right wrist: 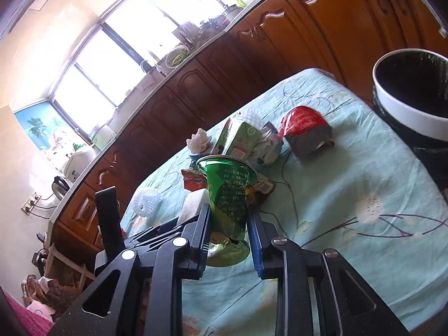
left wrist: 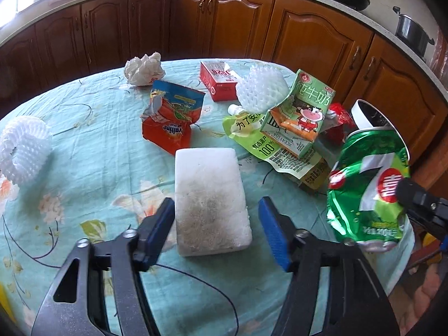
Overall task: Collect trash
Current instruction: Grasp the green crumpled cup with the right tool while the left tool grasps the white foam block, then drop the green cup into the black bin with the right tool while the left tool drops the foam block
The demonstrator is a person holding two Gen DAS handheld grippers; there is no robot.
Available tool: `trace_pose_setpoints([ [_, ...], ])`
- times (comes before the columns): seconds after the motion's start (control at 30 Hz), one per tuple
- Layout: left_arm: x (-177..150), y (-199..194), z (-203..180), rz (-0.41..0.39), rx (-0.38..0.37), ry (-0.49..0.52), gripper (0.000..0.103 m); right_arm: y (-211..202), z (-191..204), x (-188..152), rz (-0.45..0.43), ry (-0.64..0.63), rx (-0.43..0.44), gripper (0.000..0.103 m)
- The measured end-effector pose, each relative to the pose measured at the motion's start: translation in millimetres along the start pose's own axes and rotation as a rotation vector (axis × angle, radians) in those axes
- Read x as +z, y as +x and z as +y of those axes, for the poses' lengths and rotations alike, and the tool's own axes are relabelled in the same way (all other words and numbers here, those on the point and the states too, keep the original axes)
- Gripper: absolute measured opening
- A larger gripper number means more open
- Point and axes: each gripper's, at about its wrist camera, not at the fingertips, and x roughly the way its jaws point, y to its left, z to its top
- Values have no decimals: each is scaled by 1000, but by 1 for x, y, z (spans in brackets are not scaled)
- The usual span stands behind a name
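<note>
A white foam block (left wrist: 212, 196) lies flat on the floral tablecloth (left wrist: 84, 145). My left gripper (left wrist: 217, 205) straddles its near end. The left pad sits at the block's edge, while the right pad stands a little apart from it, so the jaws are open. A crushed green soda can (right wrist: 228, 196) is held above the table edge, and my right gripper (right wrist: 228, 212) is shut on its sides. In the left wrist view the same can (left wrist: 366, 184) hangs at the right. A black bin with a white rim (right wrist: 414, 112) stands at the table's right.
More trash lies beyond the block: an orange wrapper (left wrist: 170, 123), a milk carton (left wrist: 302, 112) on a green pouch (left wrist: 252, 137), a red box (left wrist: 218, 79), crumpled tissue (left wrist: 144, 68), foam nets (left wrist: 261, 89) and a red packet (right wrist: 305, 128). Wooden cabinets (left wrist: 229, 19) stand behind the table.
</note>
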Motion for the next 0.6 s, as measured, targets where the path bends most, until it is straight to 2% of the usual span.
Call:
trace_pose_setpoints([
  [0.03, -1, 1, 0, -1, 22, 1, 49, -4, -1, 1, -13, -4, -13, 26],
  [0.13, 0, -4, 1, -11, 13, -6, 48, -15, -6, 5, -49, -26, -65, 26],
  [0.3, 3, -26, -14, -44, -53, -1, 47, -32, -20, 9, -89, -33, -124, 26],
  [0.6, 18, -57, -78, -105, -201, 102, 47, -63, -54, 19, -164, 3, -208, 26],
])
